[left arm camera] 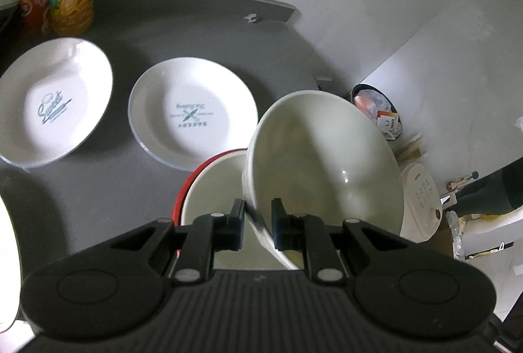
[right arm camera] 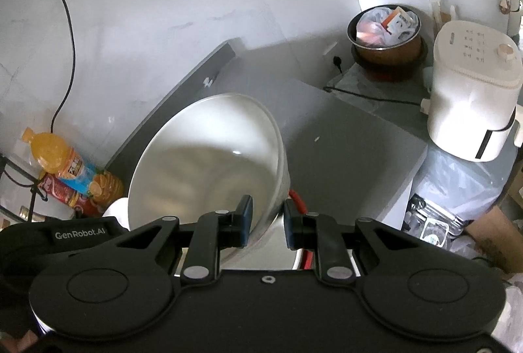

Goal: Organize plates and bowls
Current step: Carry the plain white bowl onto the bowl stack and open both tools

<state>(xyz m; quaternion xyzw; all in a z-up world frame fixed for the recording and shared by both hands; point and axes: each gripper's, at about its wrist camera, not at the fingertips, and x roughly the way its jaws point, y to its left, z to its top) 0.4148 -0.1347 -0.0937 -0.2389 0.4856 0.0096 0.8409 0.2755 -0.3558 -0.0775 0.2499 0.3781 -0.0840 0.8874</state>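
The white bowl [left arm camera: 323,156] is tipped up on edge above the near end of the dark counter [left arm camera: 108,189], its mouth turned toward the left wrist camera, with a red-rimmed bowl [left arm camera: 209,189] sitting directly beneath it. It looks like glazed ceramic: stiff, fairly heavy for its size, slick, and likely to chip if it knocks the bowl below. The thin rim is the only sensible place to pinch it, and a rim hold on a glossy wall can swivel, so I'd judge a slow, level lowering safest.

The left gripper [left arm camera: 258,215] is closed down narrow, its two pads clamping the bowl's rim between them. From the right wrist view, the right gripper [right arm camera: 268,215] is likewise pinched on the rim of a white bowl [right arm camera: 209,163], one pad inside the wall and one outside; whether that is the same bowl held from the opposite side I cannot tell.

Farther back on the counter lie two printed white plates [left arm camera: 193,117] [left arm camera: 54,101], flat and apart, not yet stacked.
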